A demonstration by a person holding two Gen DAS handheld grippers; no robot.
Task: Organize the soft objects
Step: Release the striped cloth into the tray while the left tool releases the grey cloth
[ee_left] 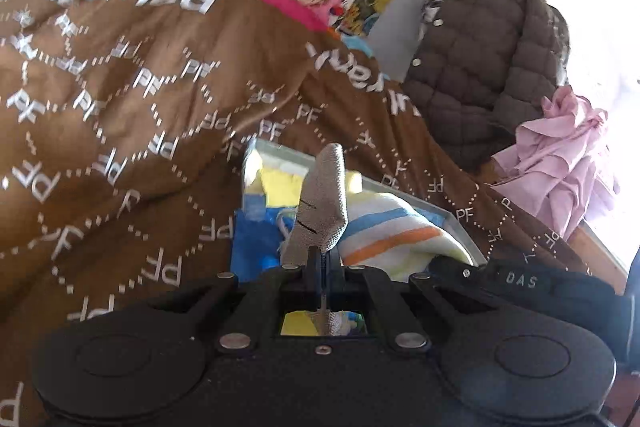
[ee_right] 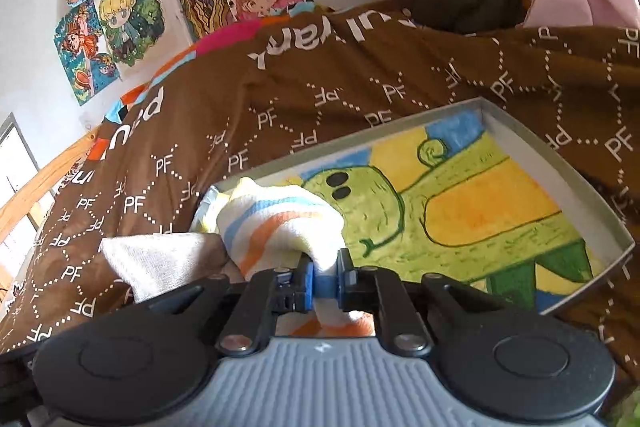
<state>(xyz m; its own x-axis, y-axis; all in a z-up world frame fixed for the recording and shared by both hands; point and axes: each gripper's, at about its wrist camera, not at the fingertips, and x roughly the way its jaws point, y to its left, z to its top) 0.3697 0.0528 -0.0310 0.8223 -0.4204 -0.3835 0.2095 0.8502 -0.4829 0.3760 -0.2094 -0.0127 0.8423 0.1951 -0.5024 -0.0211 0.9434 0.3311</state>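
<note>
My left gripper [ee_left: 323, 259] is shut on a grey knitted sock [ee_left: 320, 203] that stands up from its jaws, over a shallow grey tray [ee_left: 460, 227] on the brown bedspread. My right gripper [ee_right: 323, 267] is shut on a white cloth with blue and orange stripes [ee_right: 276, 223], held at the tray's near left corner. The same striped cloth shows in the left wrist view [ee_left: 392, 227]. The tray [ee_right: 560, 171] has a painted green cartoon figure on its floor. A grey-white cloth [ee_right: 160, 259] lies to the left of the right gripper.
A brown bedspread with white PF letters [ee_left: 120, 107] covers the bed. A dark quilted jacket [ee_left: 480, 67] and a pink garment [ee_left: 560, 155] lie at the far right. Colourful drawings [ee_right: 120, 7] hang on the wall behind. A wooden bed edge [ee_right: 36, 187] runs at left.
</note>
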